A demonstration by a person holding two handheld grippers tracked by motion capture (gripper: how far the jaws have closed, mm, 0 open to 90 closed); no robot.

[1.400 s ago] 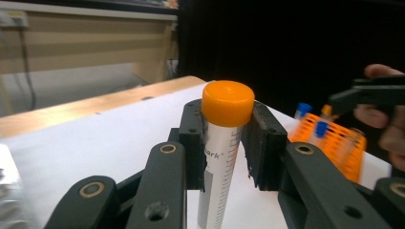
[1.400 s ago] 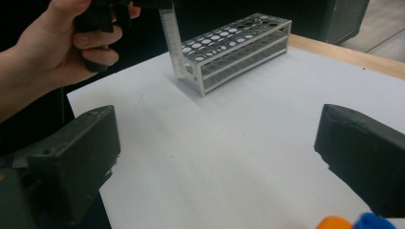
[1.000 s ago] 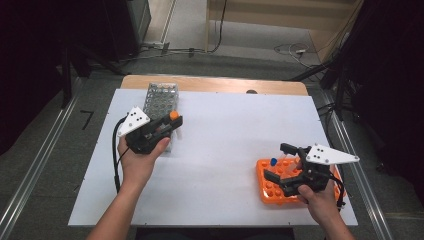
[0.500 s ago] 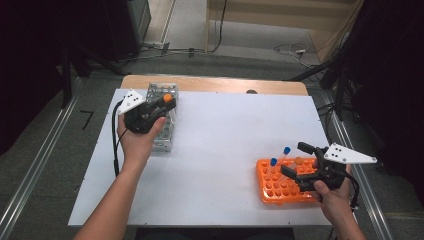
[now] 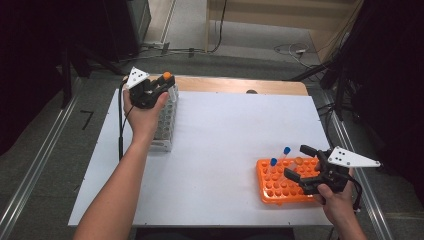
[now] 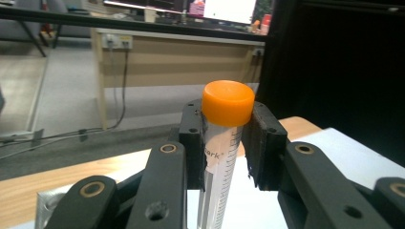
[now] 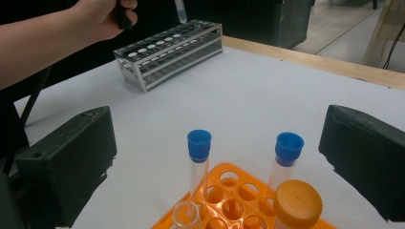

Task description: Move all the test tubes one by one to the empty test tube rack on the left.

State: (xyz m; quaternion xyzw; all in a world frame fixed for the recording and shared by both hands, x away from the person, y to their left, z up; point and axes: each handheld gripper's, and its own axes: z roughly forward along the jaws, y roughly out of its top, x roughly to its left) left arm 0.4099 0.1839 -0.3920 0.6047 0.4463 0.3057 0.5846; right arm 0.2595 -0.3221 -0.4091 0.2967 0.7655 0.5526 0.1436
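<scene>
Now carrying orange-capped tube point(image 6: 224, 143), clamped in left gripper point(image 5: 156, 89), above metal rack point(image 7: 169, 53). Next: lower into free hole. Right gripper point(image 7: 219, 157) spread wide over orange rack point(image 5: 280, 182).

Left tool point(image 5: 161, 86): I see a black body topped by a grey three-cornered plate with small dark dots; a black cable trails from it along the forearm.
Left tool jaws: in the left gripper view, two black blocky pads on flat black link arms, each arm with ringed pivot holes and small screw heads.
Right tool point(image 5: 301, 162): same black build, with its own grey three-cornered plate carrying dark dots; a black cable loops behind the hand.
Right tool jaws: in the right gripper view, two chunky matte-black pads point(image 7: 67, 157) with rough, slightly worn faces.
Arms: I note both forearms bare, no sleeves or gloves.
</scene>
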